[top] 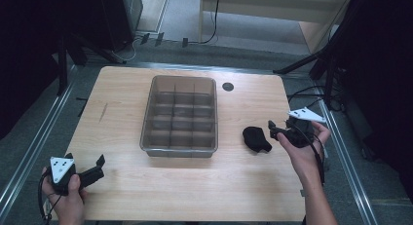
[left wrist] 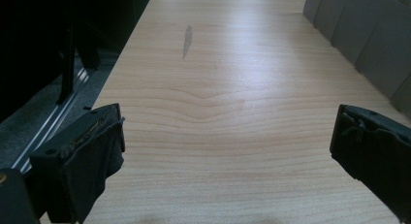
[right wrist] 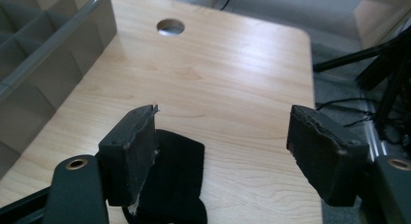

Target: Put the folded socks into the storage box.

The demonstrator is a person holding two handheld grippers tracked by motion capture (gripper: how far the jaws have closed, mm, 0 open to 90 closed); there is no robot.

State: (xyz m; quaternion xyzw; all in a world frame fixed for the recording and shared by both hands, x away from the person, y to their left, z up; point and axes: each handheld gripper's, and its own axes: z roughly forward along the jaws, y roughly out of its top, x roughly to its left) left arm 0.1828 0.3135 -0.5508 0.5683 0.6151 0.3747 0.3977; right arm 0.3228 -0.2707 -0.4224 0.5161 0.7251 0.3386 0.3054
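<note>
Pale wood-grain bench (top: 160, 186) fills the middle of the room, with dark stands and grey floor around it. Near its centre sits a grey translucent plastic organiser tray (top: 178, 149) split into 12 or so small compartments, all looking bare. To the tray's right, apart from it, lies a small black crumpled fabric piece (top: 256, 138), flat on the wood. The right claw (top: 273, 129) hovers just beside it with jaws spread wide and nothing between them; in the right gripper view the fabric (right wrist: 177, 180) sits low under the near jaw. The left claw (top: 100, 167) rests near the front left corner, also released, bare wood ahead of it. The fabric is likely light, limp and easily bunched, not fragile; pinching a raised fold near its middle should lift it cleanly, though loose ends may droop
</note>
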